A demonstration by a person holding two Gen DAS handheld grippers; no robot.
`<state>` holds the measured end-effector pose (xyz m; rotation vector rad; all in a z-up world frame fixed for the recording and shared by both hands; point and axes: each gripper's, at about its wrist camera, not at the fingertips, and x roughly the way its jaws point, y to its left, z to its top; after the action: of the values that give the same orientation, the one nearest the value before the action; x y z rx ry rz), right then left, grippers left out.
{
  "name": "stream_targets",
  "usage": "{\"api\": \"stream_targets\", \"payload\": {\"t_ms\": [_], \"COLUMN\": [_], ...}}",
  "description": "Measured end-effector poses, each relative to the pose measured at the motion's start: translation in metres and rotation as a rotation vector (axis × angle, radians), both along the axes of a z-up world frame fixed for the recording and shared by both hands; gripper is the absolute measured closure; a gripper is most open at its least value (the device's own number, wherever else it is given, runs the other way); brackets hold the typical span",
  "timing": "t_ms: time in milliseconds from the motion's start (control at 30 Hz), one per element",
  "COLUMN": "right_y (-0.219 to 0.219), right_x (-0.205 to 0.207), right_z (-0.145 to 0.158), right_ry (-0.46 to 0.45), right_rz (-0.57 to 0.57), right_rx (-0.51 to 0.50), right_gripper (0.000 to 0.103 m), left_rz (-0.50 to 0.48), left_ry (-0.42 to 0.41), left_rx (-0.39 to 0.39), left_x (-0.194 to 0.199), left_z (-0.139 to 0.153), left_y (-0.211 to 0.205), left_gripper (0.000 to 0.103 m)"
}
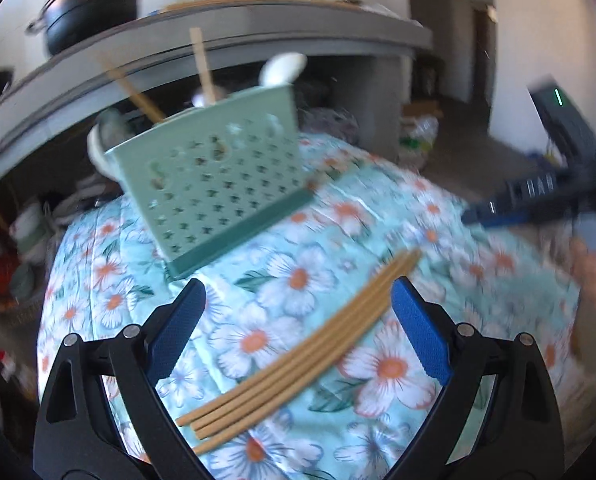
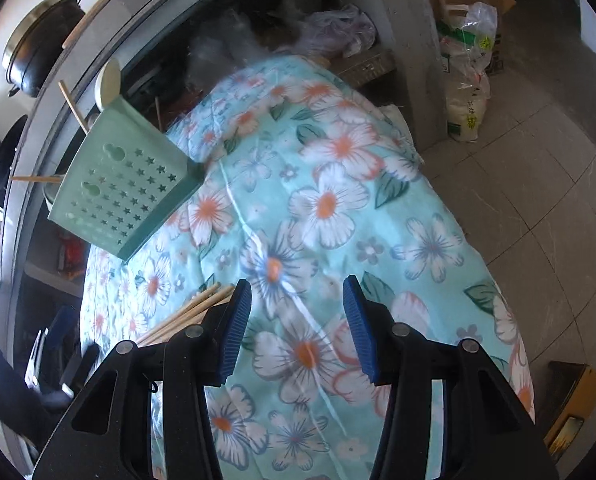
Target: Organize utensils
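The chopsticks [image 1: 298, 344] lie in a loose bundle on the flowered cloth [image 1: 377, 368] of the bench, in the lower middle of the left wrist view. Their long axis runs from lower left to upper right, the ends at lower left slightly staggered. They look light, thin, stiff and smooth, so they will likely roll or splay apart; a hold near mid-length, across the bundle, seems safest. The left hand-held gripper [image 1: 298, 328] hangs over them with its jaws spread wide, holding nothing. The right hand-held gripper [image 2: 298, 324] is about half open and empty, over bare cloth, with the stick tips just to its left. The green perforated holder [image 1: 214, 176] stands at upper left, already carrying a few utensils.
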<state>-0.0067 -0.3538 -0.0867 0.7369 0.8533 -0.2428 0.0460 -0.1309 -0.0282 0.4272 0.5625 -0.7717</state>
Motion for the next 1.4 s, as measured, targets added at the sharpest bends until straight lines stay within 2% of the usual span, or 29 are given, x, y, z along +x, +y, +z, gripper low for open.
{"api": "stream_targets", "payload": {"t_ms": [167, 267, 400, 533, 733, 1033, 1233, 1400], "right_y": [0.007, 0.011, 0.012, 0.010, 0.006, 0.006, 0.008, 0.010], "right_x": [0.006, 0.008, 0.009, 0.006, 0.002, 0.000, 0.002, 0.004], "right_z": [-0.001, -0.004, -0.007, -0.007, -0.009, -0.007, -0.009, -0.008], "right_ry": [-0.016, -0.017, -0.018, -0.028, -0.037, -0.053, -0.064, -0.061], "right_rz": [0.046, 0.072, 0.083, 0.081, 0.072, 0.078, 0.088, 0.096], "right_rx": [0.009, 0.019, 0.036, 0.047, 0.065, 0.074, 0.109, 0.110], "right_gripper": [0.056, 0.056, 0.056, 0.056, 0.056, 0.056, 0.056, 0.056], "left_rz": [-0.081, -0.106, -0.126, -0.159, -0.179, -0.215, -0.232, -0.214], "left_ry": [-0.147, -0.187, -0.193, -0.190, -0.234, -0.246, -0.045, -0.027], "left_rx": [0.182, 0.248, 0.320, 0.375, 0.417, 0.439, 0.402, 0.386], "left_x": [-0.033, -0.042, -0.042, -0.043, -0.046, -0.061, -0.061, -0.058], "left_z": [-0.024, -0.034, -0.045, -0.056, -0.059, -0.046, -0.040, -0.043], "left_y": [-0.027, -0.037, -0.047, -0.054, -0.061, -0.055, -0.050, -0.050], "left_gripper": [0.037, 0.051, 0.070, 0.074, 0.090, 0.091, 0.091, 0.090]}}
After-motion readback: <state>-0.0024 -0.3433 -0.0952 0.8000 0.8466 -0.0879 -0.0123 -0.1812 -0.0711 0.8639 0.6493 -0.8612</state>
